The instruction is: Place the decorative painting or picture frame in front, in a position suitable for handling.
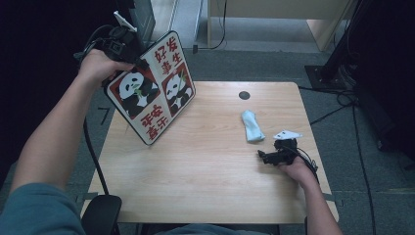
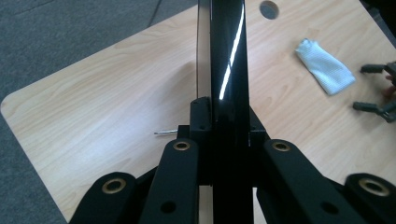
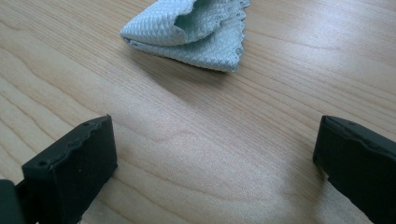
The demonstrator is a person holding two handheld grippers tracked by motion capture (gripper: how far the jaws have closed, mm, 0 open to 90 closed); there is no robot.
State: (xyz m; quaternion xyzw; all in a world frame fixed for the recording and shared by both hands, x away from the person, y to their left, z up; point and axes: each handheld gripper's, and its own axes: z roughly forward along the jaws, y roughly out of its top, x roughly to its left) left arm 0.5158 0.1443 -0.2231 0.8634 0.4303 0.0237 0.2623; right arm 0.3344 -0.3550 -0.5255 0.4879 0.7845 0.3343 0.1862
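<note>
A: Right tool (image 1: 266, 156) status?
B: Jaws spread, empty, low over the light wooden table (image 1: 205, 166); the folded pale-blue textured cloth (image 1: 252, 126) lies just beyond.
A: Left tool (image 1: 128, 58)?
B: Jaws pinching the flat panda-printed red-and-white board (image 1: 151, 88) by its edge, tilted, lower corner over the table's far left.

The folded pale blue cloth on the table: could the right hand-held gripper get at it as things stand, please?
Probably yes: the right hand-held gripper is open, with bare wooden table between it and the folded pale blue cloth.

A light wooden table (image 1: 205, 166) carries a folded pale-blue cloth (image 1: 252, 126) near its right side.
</note>
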